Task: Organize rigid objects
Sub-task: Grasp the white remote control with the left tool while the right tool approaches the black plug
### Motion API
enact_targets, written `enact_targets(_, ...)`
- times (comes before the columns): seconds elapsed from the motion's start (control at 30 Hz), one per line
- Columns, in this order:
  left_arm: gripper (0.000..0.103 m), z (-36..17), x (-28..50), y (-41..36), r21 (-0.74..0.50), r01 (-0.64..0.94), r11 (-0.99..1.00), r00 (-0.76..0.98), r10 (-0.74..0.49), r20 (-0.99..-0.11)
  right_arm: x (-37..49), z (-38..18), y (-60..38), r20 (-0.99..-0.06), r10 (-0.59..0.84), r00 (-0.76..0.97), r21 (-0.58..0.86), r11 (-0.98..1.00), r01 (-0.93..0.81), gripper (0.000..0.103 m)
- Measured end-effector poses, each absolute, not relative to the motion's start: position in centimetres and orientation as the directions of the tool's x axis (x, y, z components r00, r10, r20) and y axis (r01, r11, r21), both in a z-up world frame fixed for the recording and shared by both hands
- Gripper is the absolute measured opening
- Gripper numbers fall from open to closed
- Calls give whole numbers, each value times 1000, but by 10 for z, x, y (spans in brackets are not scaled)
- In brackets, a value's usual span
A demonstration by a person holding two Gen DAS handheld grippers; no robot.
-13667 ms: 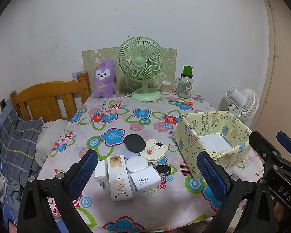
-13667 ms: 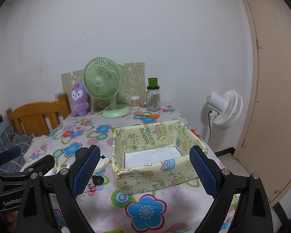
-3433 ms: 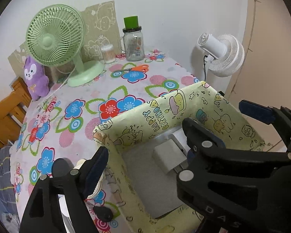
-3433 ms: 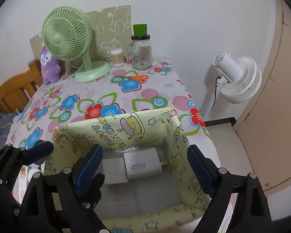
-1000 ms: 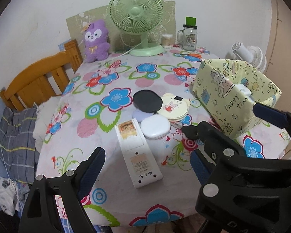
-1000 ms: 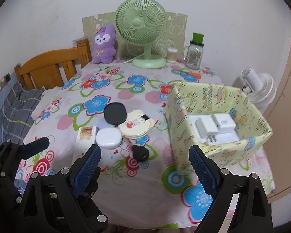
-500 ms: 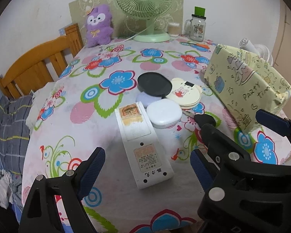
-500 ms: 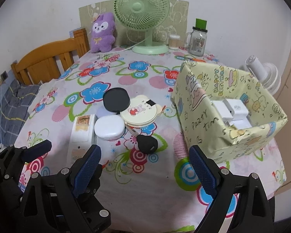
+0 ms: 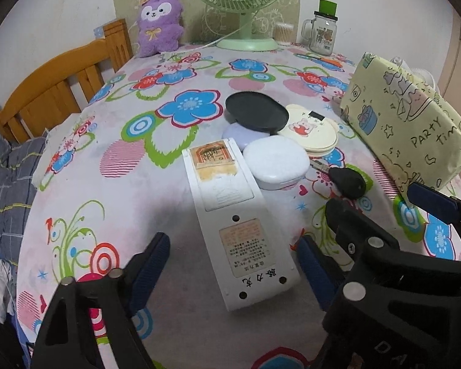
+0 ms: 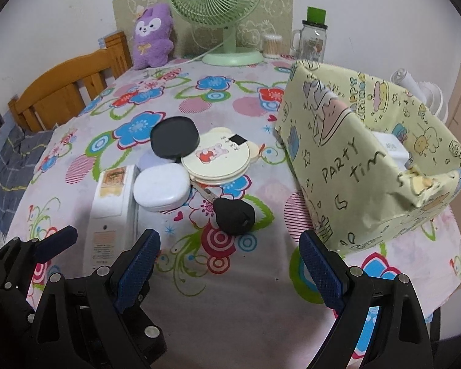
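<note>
A long white power strip [image 9: 230,215] lies face down on the flowered tablecloth; it also shows in the right wrist view [image 10: 109,212]. My left gripper [image 9: 233,264] is open, its blue pads either side of the strip's near end. Beside the strip lie a white rounded case [image 9: 275,161], a lilac case [image 9: 235,133], a black disc [image 9: 256,112], a cream bear-shaped mirror [image 9: 312,130] and a black car key [image 9: 347,181]. My right gripper [image 10: 227,267] is open and empty, low over the cloth in front of the key [image 10: 233,215]. The yellow paper-covered box [image 10: 375,166] holds white chargers [image 10: 390,146].
A green desk fan [image 9: 239,0], a purple plush [image 9: 159,24], a glass jar with a green lid [image 9: 322,35] and a cotton-swab pot [image 9: 282,33] stand along the back wall. A wooden chair back [image 9: 61,92] is at the left edge. A white floor fan [image 10: 421,92] stands behind the box.
Both grippers have dropped lower and moved closer to the items. The left now straddles the power strip's near end. Earlier the white chargers went from the table into the box.
</note>
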State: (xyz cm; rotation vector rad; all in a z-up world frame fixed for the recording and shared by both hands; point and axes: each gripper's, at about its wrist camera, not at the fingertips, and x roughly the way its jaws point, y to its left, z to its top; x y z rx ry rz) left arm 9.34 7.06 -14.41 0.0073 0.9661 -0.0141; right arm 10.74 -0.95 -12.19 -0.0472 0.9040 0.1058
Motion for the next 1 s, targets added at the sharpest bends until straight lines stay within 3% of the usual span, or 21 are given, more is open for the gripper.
enact_targets(0.5,70,-143,104,72,-16,30,999,607,-31,-794,132,-138,-13,-815,73,575,44,997,-64,83)
enact_targets(0.73,65,-143,110,71,-15,49,999,620,-42,-784,138,-137,-4,-805,101,584,54,994,-97,62)
enact_targets(0.9,62,-143,110,72,-13,58,998,628,-47,-777,141,-138,-1,-803,123,583,71,991,-112,57)
enact_targets(1.0,57,-143,109,72,-14,69,997,635,-55,-770,141,-137,3,-803,127,582,66,990,-124,47)
